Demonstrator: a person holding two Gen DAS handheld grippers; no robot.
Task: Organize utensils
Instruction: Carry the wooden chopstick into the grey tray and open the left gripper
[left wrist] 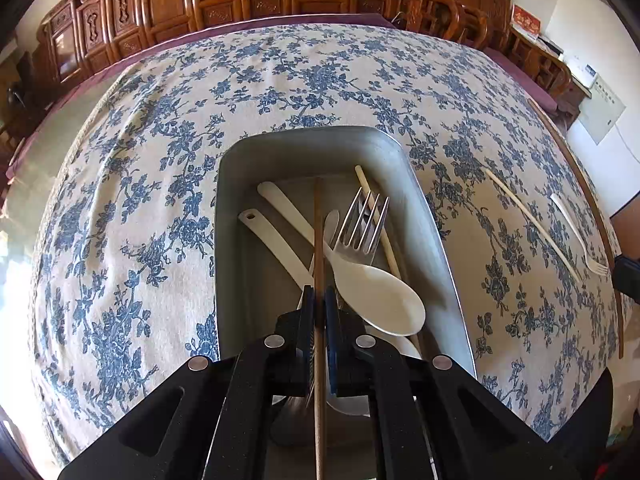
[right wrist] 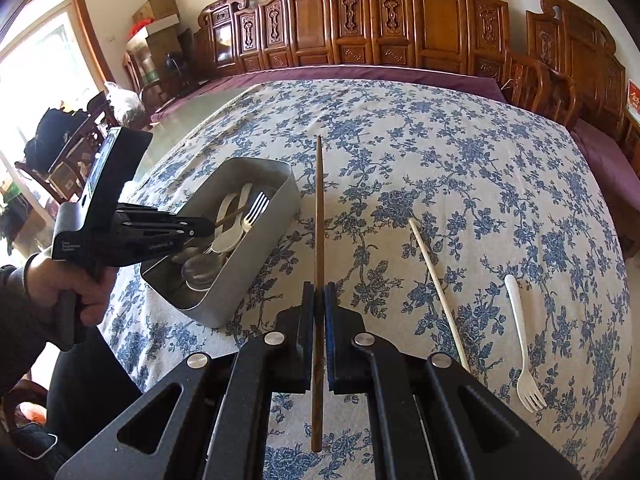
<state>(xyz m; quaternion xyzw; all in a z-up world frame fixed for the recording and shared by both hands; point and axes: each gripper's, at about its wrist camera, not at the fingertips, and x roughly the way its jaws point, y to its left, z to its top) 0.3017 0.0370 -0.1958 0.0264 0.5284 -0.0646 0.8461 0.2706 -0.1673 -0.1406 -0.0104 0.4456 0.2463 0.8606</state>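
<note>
The left gripper [left wrist: 319, 300] is clamping a brown chopstick [left wrist: 319, 232] over the metal tray [left wrist: 436, 224], where a steel fork [left wrist: 362, 224], white spoons [left wrist: 376, 296] and a pale chopstick [left wrist: 374, 208] are lying crossed. The right gripper [right wrist: 319, 300] is pinching a second brown chopstick [right wrist: 319, 216], which is pointing toward 12 o'clock above the floral-clothed surface [right wrist: 460, 152]. At 3 o'clock of it, another pale chopstick [right wrist: 438, 294] and a white plastic fork [right wrist: 522, 340] are lying on the cloth, apart.
</note>
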